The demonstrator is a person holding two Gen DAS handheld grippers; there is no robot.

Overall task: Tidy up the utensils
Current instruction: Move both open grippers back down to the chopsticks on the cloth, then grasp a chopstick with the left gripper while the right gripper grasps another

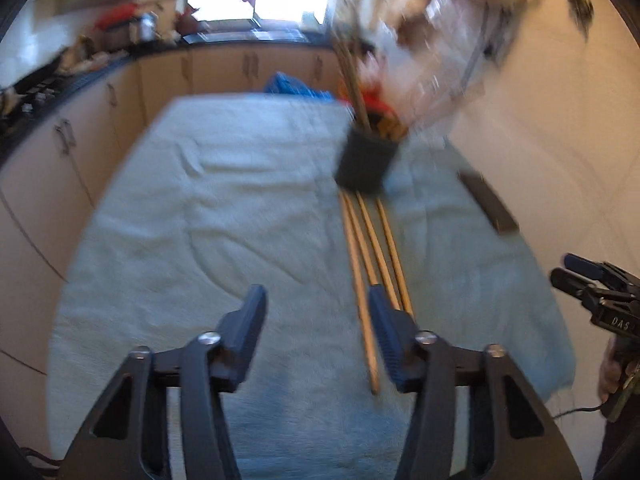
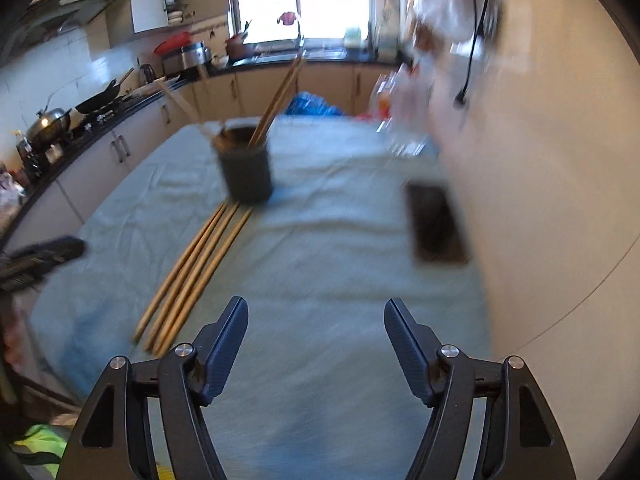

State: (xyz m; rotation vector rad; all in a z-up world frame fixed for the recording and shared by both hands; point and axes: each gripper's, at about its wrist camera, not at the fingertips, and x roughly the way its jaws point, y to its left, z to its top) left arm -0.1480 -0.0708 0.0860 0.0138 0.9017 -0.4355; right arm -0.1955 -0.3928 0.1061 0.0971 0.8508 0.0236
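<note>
Several wooden chopsticks point(image 1: 372, 256) lie side by side on the pale blue cloth point(image 1: 200, 208), running toward me from a dark round holder point(image 1: 366, 160) that has a few sticks standing in it. My left gripper point(image 1: 316, 300) is open and empty, its right finger over the near ends of the chopsticks. In the right wrist view the chopsticks point(image 2: 196, 276) lie left of centre below the holder point(image 2: 246, 168). My right gripper point(image 2: 314, 312) is open and empty over bare cloth, to the right of the chopsticks. The right gripper also shows at the left wrist view's right edge point(image 1: 592, 292).
A dark flat rectangular object point(image 2: 436, 224) lies on the cloth near the right wall. A blue bag point(image 2: 314, 106) sits at the table's far end. A kitchen counter with pans point(image 2: 60, 120) runs along the left. Both views are blurred.
</note>
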